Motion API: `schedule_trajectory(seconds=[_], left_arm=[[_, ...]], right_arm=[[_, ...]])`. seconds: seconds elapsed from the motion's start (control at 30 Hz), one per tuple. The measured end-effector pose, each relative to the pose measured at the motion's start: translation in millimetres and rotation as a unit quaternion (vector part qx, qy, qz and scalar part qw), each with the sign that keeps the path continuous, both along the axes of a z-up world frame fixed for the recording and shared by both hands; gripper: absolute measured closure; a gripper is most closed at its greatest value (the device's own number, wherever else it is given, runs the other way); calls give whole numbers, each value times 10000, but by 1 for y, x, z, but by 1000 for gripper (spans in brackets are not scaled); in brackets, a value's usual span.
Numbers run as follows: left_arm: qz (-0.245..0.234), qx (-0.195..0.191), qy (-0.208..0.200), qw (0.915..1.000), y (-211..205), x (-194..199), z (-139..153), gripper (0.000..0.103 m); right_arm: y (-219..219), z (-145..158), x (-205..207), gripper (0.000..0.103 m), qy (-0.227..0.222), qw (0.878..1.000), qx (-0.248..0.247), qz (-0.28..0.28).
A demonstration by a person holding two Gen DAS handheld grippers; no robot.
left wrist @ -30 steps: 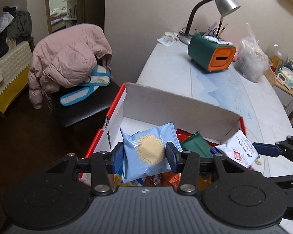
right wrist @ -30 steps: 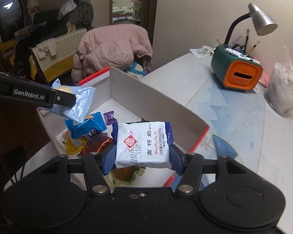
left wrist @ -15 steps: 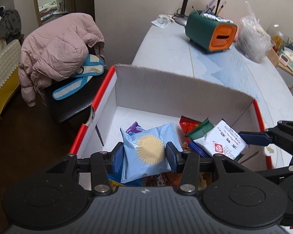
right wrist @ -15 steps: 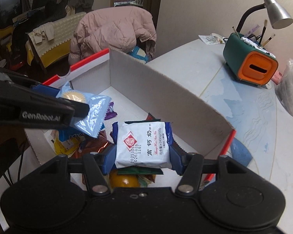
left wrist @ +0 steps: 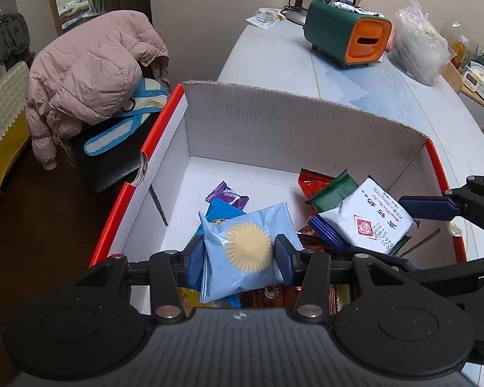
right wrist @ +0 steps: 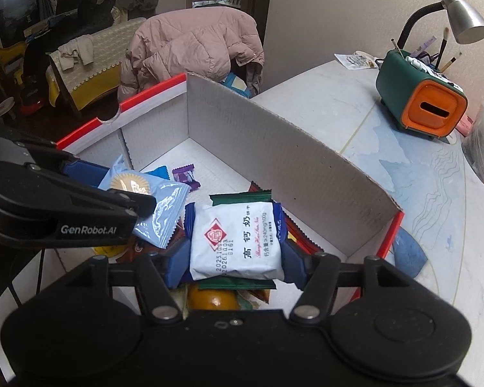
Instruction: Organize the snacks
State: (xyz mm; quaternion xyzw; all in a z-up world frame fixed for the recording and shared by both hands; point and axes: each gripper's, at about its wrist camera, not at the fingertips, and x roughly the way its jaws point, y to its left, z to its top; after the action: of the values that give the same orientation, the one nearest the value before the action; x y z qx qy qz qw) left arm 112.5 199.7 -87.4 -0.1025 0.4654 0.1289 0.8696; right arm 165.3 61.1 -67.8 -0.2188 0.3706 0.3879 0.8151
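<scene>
the left tongs [left wrist: 238, 259], at the lower centre of the left wrist view, are clamped on a light blue snack packet [left wrist: 242, 254] printed with a round yellow biscuit, a blue pad pressing on each side of it. the packet hangs above the near end of an open cardboard box [left wrist: 274, 129] with white inner walls and a red rim. in the right wrist view the same packet [right wrist: 151, 206] shows at centre left, pinched under the dark arm marked "genrobot.ai".

the right tongs [right wrist: 234, 266], at the lower centre of the right wrist view, are clamped on a white snack packet [right wrist: 237, 240] with blue end seams, a red diamond mark and chinese lettering. in the left wrist view this packet [left wrist: 368, 217] sits at centre right, held over the right side of the box.

on the box floor lie loose snacks: a purple wrapped candy [left wrist: 227, 195] near the middle, a dark green packet [left wrist: 334, 190] and a red packet [left wrist: 313, 180] just beneath the white one, and an orange round item [right wrist: 214, 300] under the right tongs.

the box stands on a pale table [left wrist: 274, 61]. at the upper right of the frame the table carries a green and orange holder [left wrist: 345, 37] with brushes in it, and a clear plastic bag [left wrist: 419, 51] beside it. a pink padded jacket [left wrist: 90, 74] is draped over a chair at the upper left.
</scene>
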Motion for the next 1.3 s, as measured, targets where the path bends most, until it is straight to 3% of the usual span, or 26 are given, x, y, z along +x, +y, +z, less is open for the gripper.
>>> schedule_trajectory(seconds=[0.4,0.47,0.73,1.3], left_arm=[[32,-87,-231,9997,-2,-17,14,53],[26,-75,-302,9995,-3,-22,19,49],[28,-144,-630,9979,-10,-39,40,46],[-286,156,-1212,9921,-48,-80,84,29]], right_arm=[[-22,15,-3,36,135,9987,463,-157],[-27,18,-5,35,144,9983,534,-174],[-52,39,-15,25,113,9946,996,-251],[-101,76,-48,8,-133,9823,1843,-303]])
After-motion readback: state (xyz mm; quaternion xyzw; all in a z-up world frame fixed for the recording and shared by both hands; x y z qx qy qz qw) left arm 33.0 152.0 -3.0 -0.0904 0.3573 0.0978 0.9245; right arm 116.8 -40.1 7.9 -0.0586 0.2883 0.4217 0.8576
